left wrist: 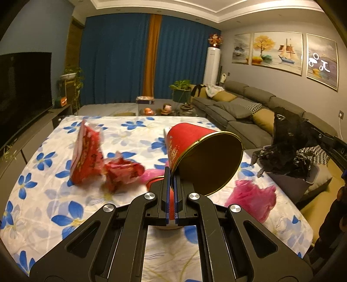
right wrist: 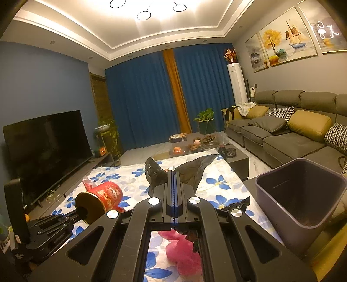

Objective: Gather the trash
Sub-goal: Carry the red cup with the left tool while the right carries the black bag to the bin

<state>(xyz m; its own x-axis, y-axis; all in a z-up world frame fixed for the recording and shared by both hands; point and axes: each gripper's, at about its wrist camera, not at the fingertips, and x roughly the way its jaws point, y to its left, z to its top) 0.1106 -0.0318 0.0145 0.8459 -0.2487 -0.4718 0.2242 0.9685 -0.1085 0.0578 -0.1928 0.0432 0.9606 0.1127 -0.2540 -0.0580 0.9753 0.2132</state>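
Trash run under way: left gripper [left wrist: 172,173] clamps the red paper cup's [left wrist: 195,149] rim, aloft over the floral tablecloth [left wrist: 54,195]; right gripper [right wrist: 173,175] pinches the black bag [right wrist: 156,171]. Next, probably, cup into bag.

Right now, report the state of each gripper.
Left gripper: shut on the rim of the red paper cup with gold rim.
Right gripper: shut on the crumpled black plastic bag.

Warm, dim room light from ring ceiling lamps [right wrist: 144,15] glaring at twelve o'clock; edges bend and darken, red wrapper [left wrist: 86,156] motion-blurred
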